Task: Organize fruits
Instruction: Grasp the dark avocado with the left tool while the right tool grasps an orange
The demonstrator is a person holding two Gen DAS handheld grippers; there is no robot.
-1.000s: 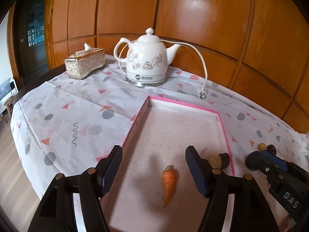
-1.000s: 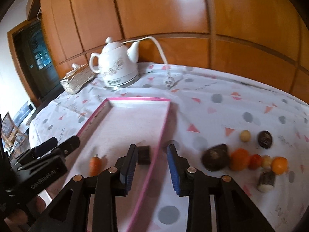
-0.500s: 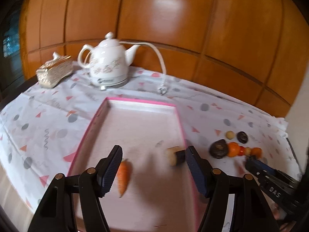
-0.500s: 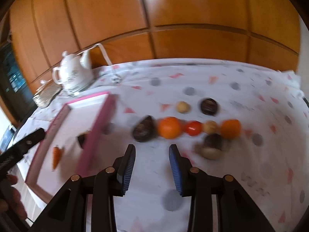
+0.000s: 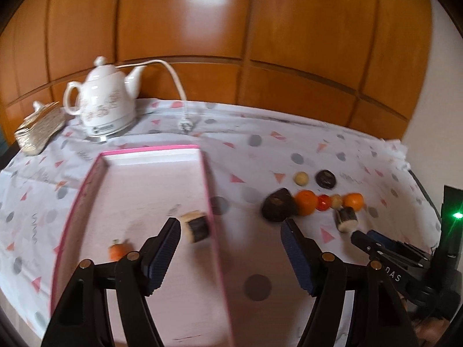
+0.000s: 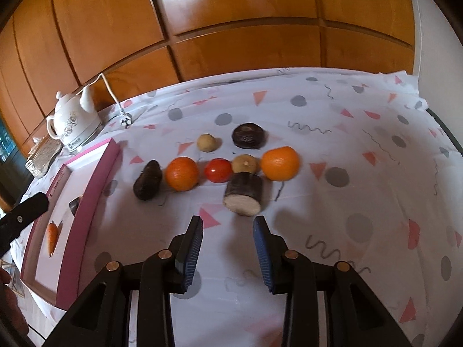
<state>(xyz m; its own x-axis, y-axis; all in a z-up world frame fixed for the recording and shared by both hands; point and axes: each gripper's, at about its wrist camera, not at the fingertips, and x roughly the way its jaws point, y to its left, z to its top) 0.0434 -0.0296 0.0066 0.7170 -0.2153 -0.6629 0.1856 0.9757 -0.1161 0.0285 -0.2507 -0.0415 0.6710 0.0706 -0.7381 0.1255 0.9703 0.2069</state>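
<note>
A pink-rimmed tray (image 5: 150,151) holds a small carrot (image 5: 117,251) and a cut, dark-skinned root piece (image 5: 196,227). My left gripper (image 5: 228,228) hangs over the tray's right rim, its jaws opening with nothing gripped between them. On the cloth to the right lie a dark taro (image 6: 147,179), an orange (image 6: 182,173), a tomato (image 6: 218,170), a small potato (image 6: 244,164) and a second orange (image 6: 279,163). Another cut root piece (image 6: 244,195) lies just ahead of my right gripper (image 6: 228,222), which is open and empty.
A pale ball (image 6: 206,142) and a dark round fruit (image 6: 249,136) sit behind the row. A white kettle (image 5: 104,107) with cord and plug (image 5: 186,125) and a tissue box (image 5: 39,130) stand at the back left. Wood panelling backs the table; a green-lit device (image 5: 454,217) stands right.
Both grippers have swung right, away from the tray's inside. The left one left the carrot and now straddles the tray's right rim. The right one came close to the cut root piece.
</note>
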